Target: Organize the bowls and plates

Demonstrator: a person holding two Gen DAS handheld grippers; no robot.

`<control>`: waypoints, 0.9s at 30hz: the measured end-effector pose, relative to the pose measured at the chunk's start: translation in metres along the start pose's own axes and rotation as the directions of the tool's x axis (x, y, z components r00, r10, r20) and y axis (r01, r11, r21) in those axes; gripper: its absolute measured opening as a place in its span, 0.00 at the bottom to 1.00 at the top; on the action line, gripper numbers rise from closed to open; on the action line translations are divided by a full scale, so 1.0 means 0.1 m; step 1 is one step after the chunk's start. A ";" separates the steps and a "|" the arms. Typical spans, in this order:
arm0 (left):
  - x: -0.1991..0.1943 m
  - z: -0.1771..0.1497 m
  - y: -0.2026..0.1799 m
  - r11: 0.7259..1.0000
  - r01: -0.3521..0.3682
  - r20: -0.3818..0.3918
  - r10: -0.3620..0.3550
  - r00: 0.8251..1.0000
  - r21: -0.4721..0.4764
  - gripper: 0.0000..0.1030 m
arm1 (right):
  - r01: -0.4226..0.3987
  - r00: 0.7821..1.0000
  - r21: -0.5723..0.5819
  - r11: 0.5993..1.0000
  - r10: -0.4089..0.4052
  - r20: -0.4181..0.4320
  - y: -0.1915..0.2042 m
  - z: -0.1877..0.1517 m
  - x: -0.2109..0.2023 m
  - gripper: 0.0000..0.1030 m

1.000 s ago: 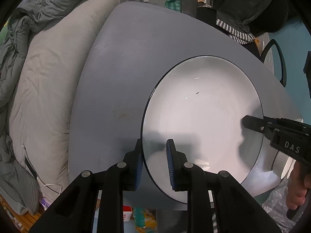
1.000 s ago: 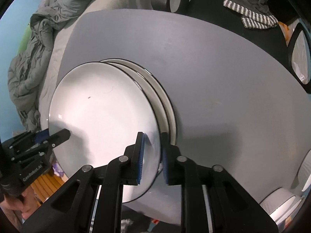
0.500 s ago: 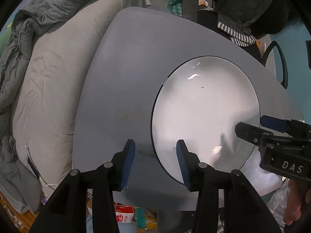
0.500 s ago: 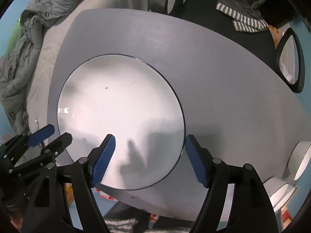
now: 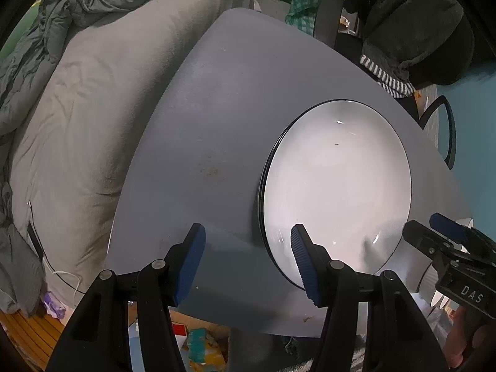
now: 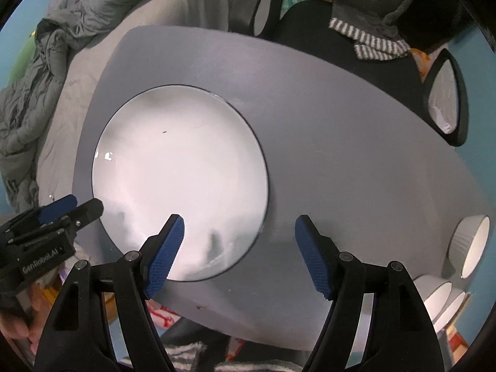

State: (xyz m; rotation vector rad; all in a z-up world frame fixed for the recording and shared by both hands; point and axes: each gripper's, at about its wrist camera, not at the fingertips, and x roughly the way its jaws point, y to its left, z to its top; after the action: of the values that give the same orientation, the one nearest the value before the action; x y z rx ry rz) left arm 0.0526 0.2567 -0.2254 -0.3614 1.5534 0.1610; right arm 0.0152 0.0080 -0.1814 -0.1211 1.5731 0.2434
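While both pairs of fingers stand spread and hold nothing, the left gripper (image 5: 248, 262) sits at the lower frame with the stacked plate (image 5: 338, 183) just right of its gap. The right gripper (image 6: 238, 248) has the plate at left. Farther, the bowls (image 6: 471, 245) lie at the right edge of the counter (image 6: 341, 142), nearer the right gripper.
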 end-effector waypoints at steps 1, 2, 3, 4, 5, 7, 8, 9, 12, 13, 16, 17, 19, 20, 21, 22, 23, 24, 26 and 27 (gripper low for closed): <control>-0.02 -0.01 0.00 1.000 0.002 0.005 -0.002 1.000 0.000 0.57 | 0.002 1.000 0.002 1.000 -0.002 0.008 -0.01 -0.02 -0.02 0.71; -0.02 -0.02 -0.01 1.000 0.002 0.007 -0.002 1.000 0.002 0.58 | 0.003 1.000 0.005 1.000 -0.003 0.018 -0.02 -0.05 -0.06 0.71; -0.03 -0.03 -0.02 1.000 0.000 0.008 0.000 1.000 0.008 0.60 | 0.003 1.000 0.007 1.000 -0.003 0.023 -0.04 -0.06 -0.07 0.71; -0.02 -0.03 -0.02 1.000 -0.003 0.007 0.003 1.000 0.012 0.61 | 0.004 1.000 0.010 1.000 -0.004 0.028 -0.04 -0.08 -0.09 0.71; -0.01 -0.03 -0.03 1.000 -0.004 0.005 0.004 1.000 0.013 0.61 | 0.004 0.999 0.014 1.000 -0.004 0.033 -0.06 -0.10 -0.12 0.71; 0.01 -0.04 -0.04 1.000 0.003 -0.007 -0.003 1.000 0.014 0.61 | 0.001 0.999 0.025 1.000 -0.002 0.040 -0.10 -0.16 -0.16 0.71; 0.00 -0.04 -0.03 1.000 0.007 -0.010 -0.007 1.000 0.013 0.61 | -0.001 0.999 0.032 0.999 -0.001 0.046 -0.14 -0.20 -0.19 0.71; -0.01 -0.06 -0.05 1.000 0.015 -0.011 -0.015 1.000 0.016 0.61 | -0.001 0.999 0.038 0.999 -0.001 0.050 -0.17 -0.22 -0.21 0.71; -0.05 -0.10 -0.09 0.999 0.017 -0.009 -0.017 1.000 0.045 0.61 | 0.001 0.998 0.065 0.998 -0.005 0.065 -0.27 -0.36 -0.28 0.71; -0.06 -0.11 -0.11 0.998 0.012 -0.009 -0.012 1.000 0.054 0.61 | 0.000 0.998 0.073 0.997 -0.005 0.066 -0.30 -0.39 -0.29 0.71; -0.10 -0.16 -0.18 0.996 0.002 -0.013 -0.001 1.000 0.084 0.61 | -0.007 0.997 0.114 0.993 -0.001 0.072 -0.41 -0.54 -0.36 0.71; -0.12 -0.17 -0.21 0.995 0.003 -0.013 -0.002 1.000 0.095 0.61 | -0.010 0.997 0.129 0.992 0.000 0.076 -0.47 -0.59 -0.39 0.71; -0.18 -0.20 -0.31 0.991 0.001 -0.006 0.000 1.000 0.131 0.61 | -0.010 0.996 0.154 0.988 -0.003 0.085 -0.55 -0.68 -0.44 0.71; -0.22 -0.22 -0.37 0.989 -0.001 -0.002 0.001 1.000 0.149 0.61 | -0.009 0.996 0.172 0.985 -0.006 0.088 -0.62 -0.73 -0.47 0.71; -0.23 -0.21 -0.40 0.987 0.000 0.001 -0.001 1.000 0.161 0.61 | -0.013 0.996 0.188 0.982 -0.005 0.091 -0.67 -0.77 -0.49 0.71; -0.26 -0.22 -0.47 0.984 0.006 0.002 -0.006 1.000 0.177 0.61 | -0.020 0.996 0.205 0.979 0.001 0.095 -0.73 -0.82 -0.51 0.71; -0.28 -0.22 -0.54 0.980 0.015 0.001 -0.015 1.000 0.197 0.61 | -0.024 0.995 0.218 0.976 0.002 0.097 -0.77 -0.86 -0.53 0.71; -0.30 -0.21 -0.62 0.977 0.019 -0.002 -0.019 1.000 0.214 0.61 | -0.025 0.995 0.232 0.972 0.001 0.101 -0.83 -0.90 -0.55 0.71; -0.32 -0.22 -0.77 0.967 0.027 -0.001 -0.028 1.000 0.254 0.61 | -0.018 0.994 0.261 0.965 -0.011 0.111 -0.97 -1.01 -0.60 0.71; -0.34 -0.22 -0.86 0.959 0.030 0.003 -0.032 0.999 0.281 0.61 | -0.015 0.993 0.275 0.961 -0.017 0.115 -1.02 -1.05 -0.62 0.71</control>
State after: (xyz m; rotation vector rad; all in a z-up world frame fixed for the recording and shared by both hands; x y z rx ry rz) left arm 0.0591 0.1733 -0.1802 -0.1599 1.5369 -0.0832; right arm -0.0624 -0.1202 -0.1271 0.1080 1.4751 0.0281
